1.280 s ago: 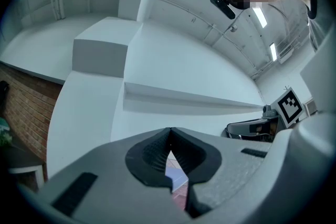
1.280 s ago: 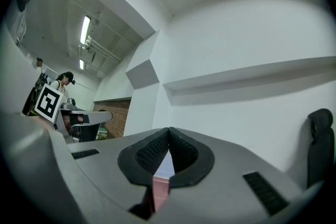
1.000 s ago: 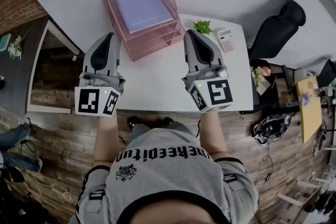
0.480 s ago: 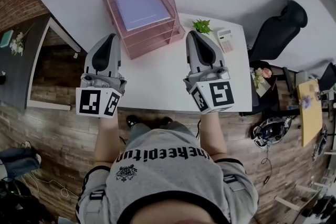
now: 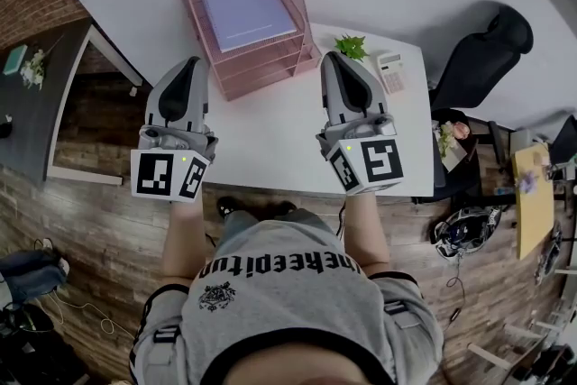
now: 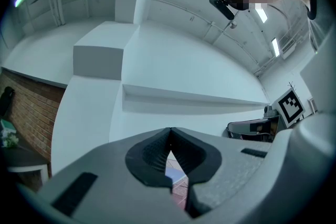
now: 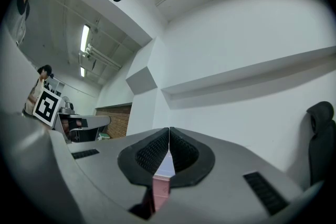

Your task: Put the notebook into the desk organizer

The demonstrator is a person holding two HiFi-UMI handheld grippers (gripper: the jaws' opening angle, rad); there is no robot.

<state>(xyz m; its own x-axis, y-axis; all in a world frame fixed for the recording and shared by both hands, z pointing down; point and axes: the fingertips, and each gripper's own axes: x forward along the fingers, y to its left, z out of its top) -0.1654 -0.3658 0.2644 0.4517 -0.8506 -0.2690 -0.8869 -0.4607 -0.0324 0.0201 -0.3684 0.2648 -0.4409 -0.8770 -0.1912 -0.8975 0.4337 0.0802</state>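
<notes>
A purple-blue notebook (image 5: 246, 9) lies flat in the top tray of the pink wire desk organizer (image 5: 270, 68) at the back of the white desk (image 5: 270, 140). My left gripper (image 5: 183, 68) hovers over the desk's left part, short of the organizer, jaws shut with nothing between them. My right gripper (image 5: 335, 65) hovers to the organizer's right, also shut and empty. In the left gripper view the tips (image 6: 169, 131) meet, with a sliver of the organizer below them. In the right gripper view the tips (image 7: 168, 131) meet too.
A small green plant (image 5: 351, 46) and a calculator (image 5: 390, 70) sit at the desk's back right corner. A black office chair (image 5: 478, 54) stands to the right. The white wall rises right behind the organizer. Wooden floor lies below the desk's front edge.
</notes>
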